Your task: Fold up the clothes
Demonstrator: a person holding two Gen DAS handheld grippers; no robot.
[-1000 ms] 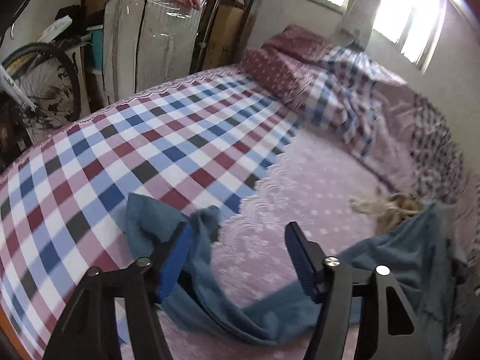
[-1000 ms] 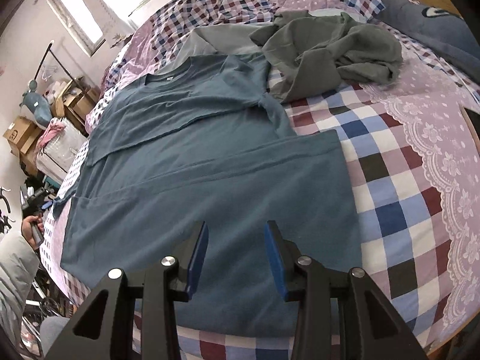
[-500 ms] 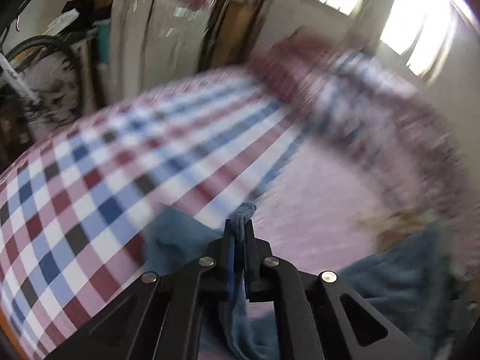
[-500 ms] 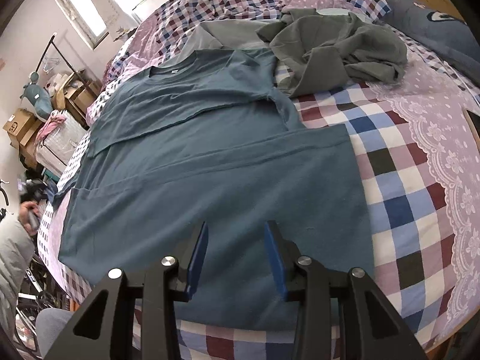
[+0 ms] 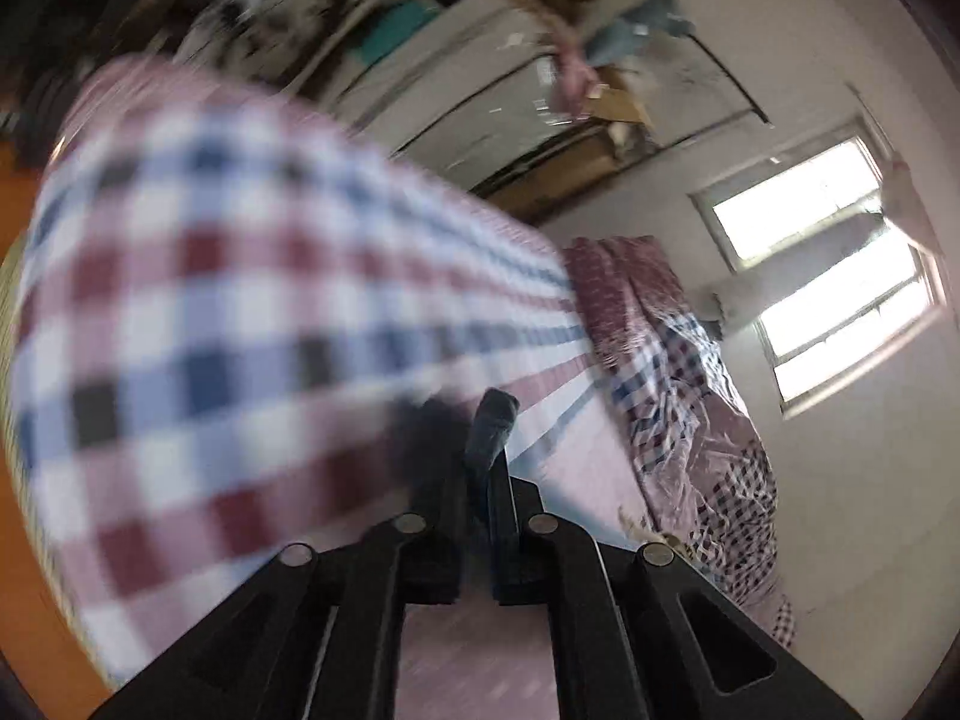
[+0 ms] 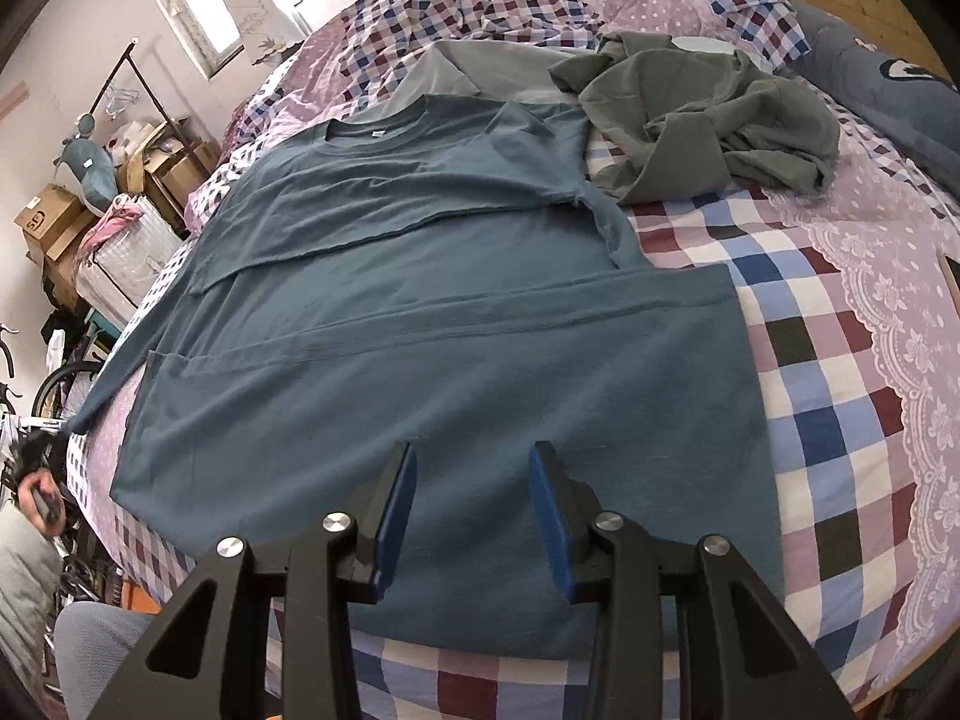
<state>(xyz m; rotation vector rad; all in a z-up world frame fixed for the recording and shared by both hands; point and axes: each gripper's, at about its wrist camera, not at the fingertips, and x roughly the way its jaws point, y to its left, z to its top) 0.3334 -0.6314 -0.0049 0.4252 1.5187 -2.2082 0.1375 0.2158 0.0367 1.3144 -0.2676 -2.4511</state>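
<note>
Sleeve [image 5: 492, 420] of blue shirt [image 6: 456, 324] pinched in left hand-held gripper [image 5: 478, 480].

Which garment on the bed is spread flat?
The teal long-sleeve shirt lies spread flat below the right gripper; the olive-grey garment beyond is crumpled.

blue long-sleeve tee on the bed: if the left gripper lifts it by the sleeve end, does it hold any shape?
Probably not. The blue shirt lies flat with soft creases, so it likely drapes limp. The sleeve trails off thinly from the body toward the left gripper, shut on its bunched tip; the body would likely drag behind. The right gripper is open.
</note>
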